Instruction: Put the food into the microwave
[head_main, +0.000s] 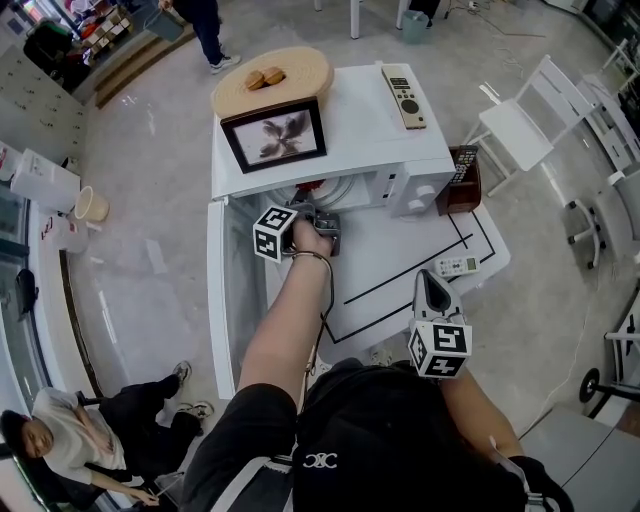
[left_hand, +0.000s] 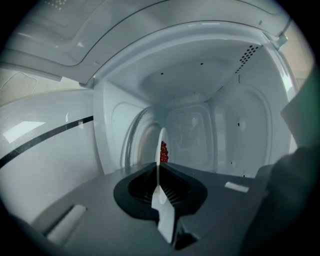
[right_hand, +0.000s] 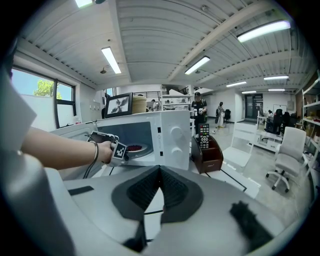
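Left gripper view: left tongs (left_hand: 159, 167) clamp the plate (left_hand: 161, 137) edge-on, reaching straight into the microwave (left_hand: 200, 100), red food (left_hand: 163, 151) at its far end; right tongs (right_hand: 159, 169) are together.

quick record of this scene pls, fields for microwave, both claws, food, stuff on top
microwave: door swung open
left claw: shut on the rim of the plate, reaching into the microwave
food: red, on the plate, inside the microwave
right claw: shut, empty, away from the microwave
on top: picture frame, mat with two buns, remote
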